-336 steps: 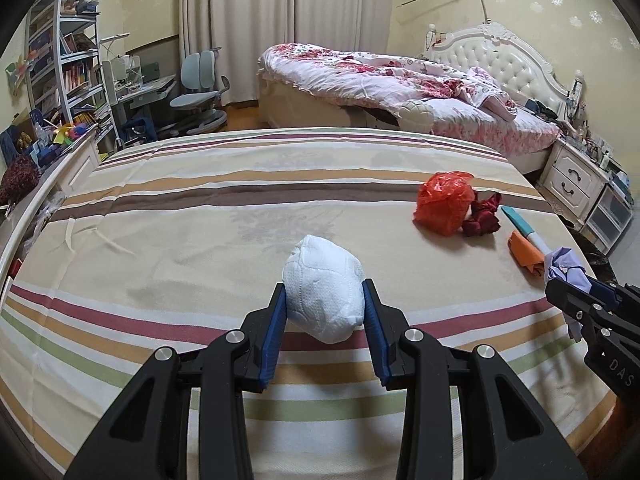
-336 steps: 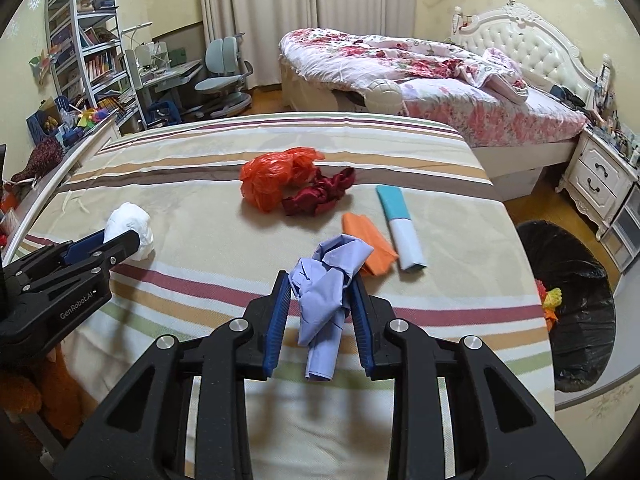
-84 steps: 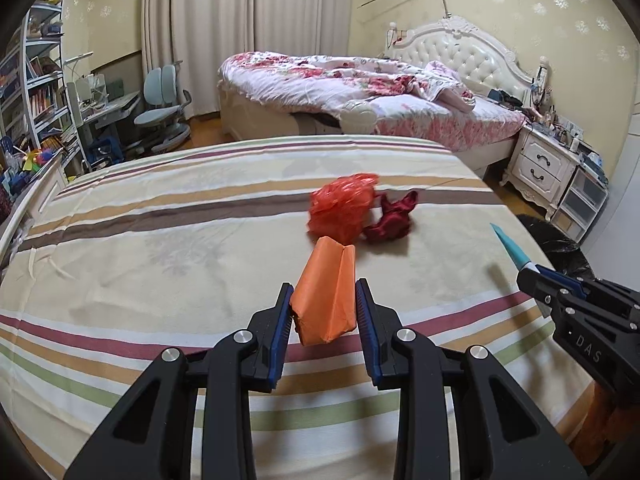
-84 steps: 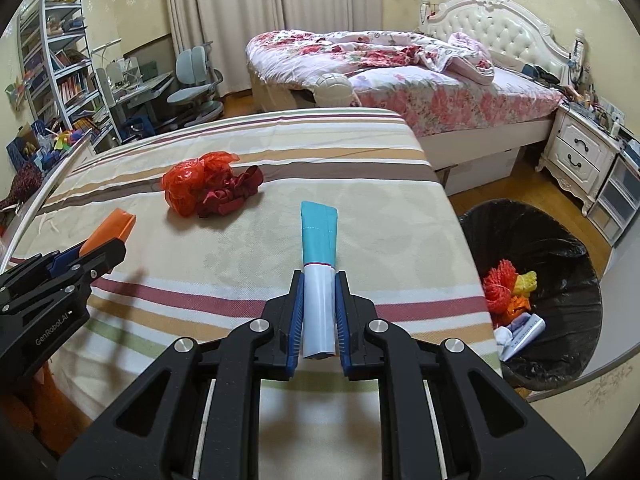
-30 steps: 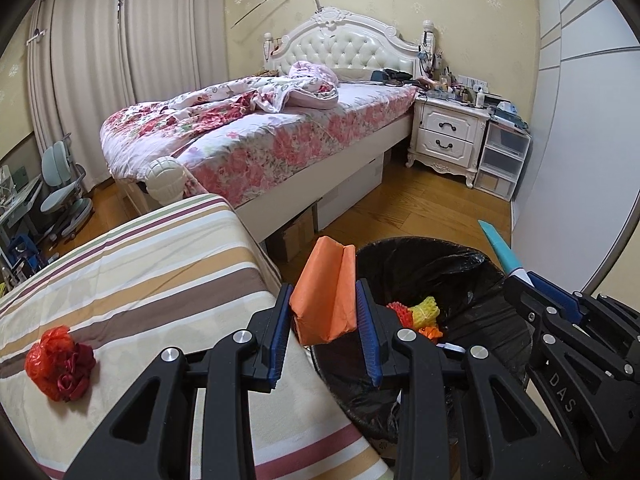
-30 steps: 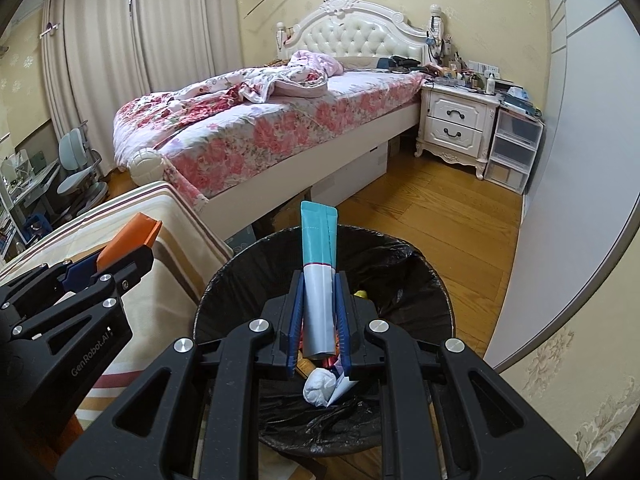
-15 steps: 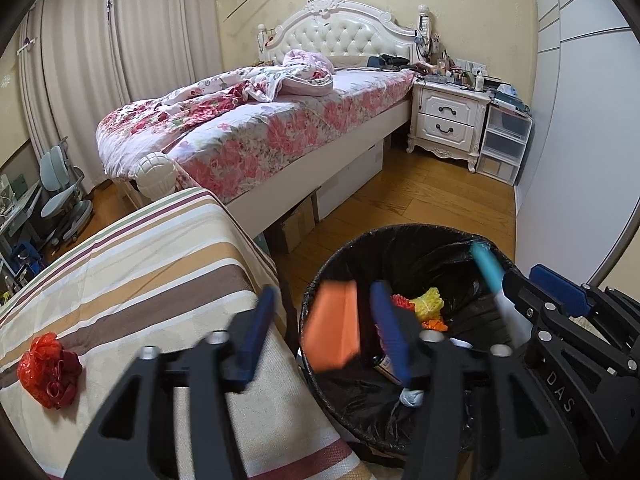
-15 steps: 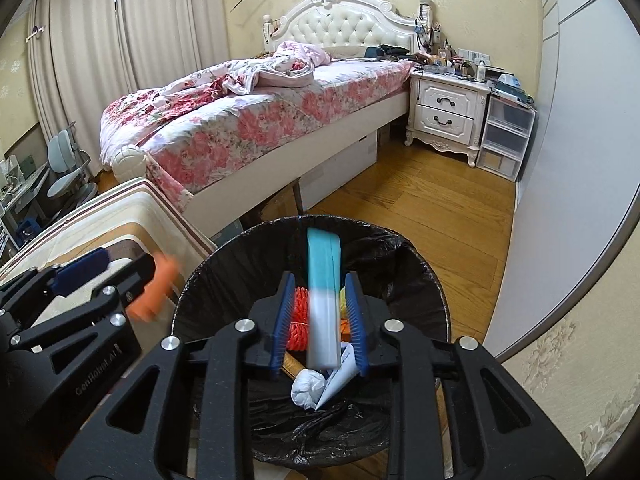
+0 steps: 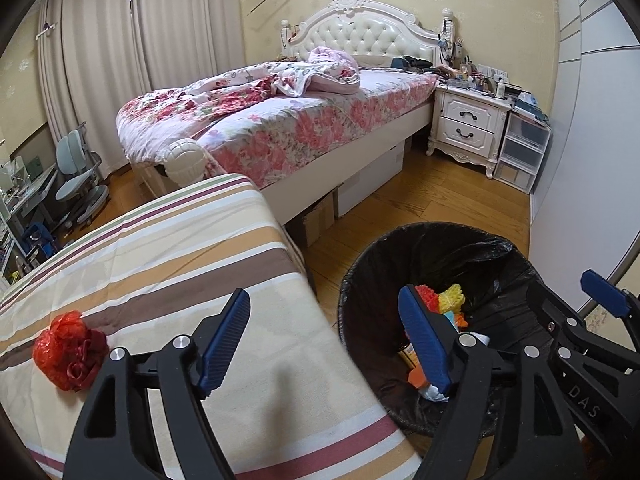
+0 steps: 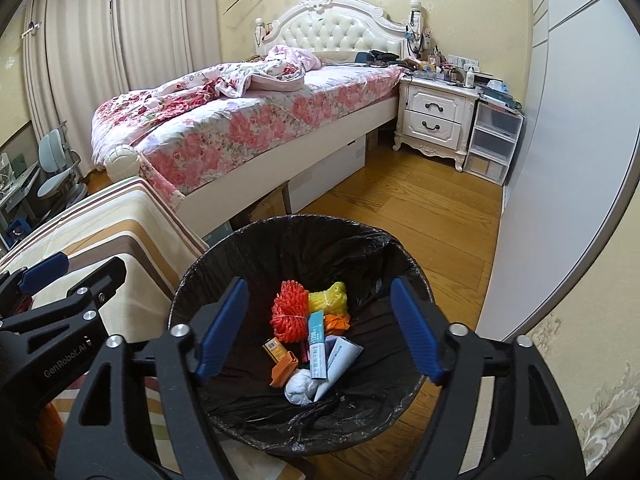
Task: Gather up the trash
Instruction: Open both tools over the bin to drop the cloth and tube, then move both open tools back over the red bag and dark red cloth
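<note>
Left gripper (image 9: 324, 336): jaws just spread, nothing between
Right gripper (image 10: 316, 324): jaws just spread, empty
Trash (image 10: 316, 344): loose in bin (image 10: 248, 236), frame centre, beneath parted right jaws
Red bag (image 9: 68, 350): lower left, on striped cover (image 9: 168, 248)

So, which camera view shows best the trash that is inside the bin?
The right wrist view. It looks straight down into the bin, so the trash pile lies in full sight between the open right tongs. In the left wrist view the bin sits to one side, and a left finger hides most of the pile.
</note>
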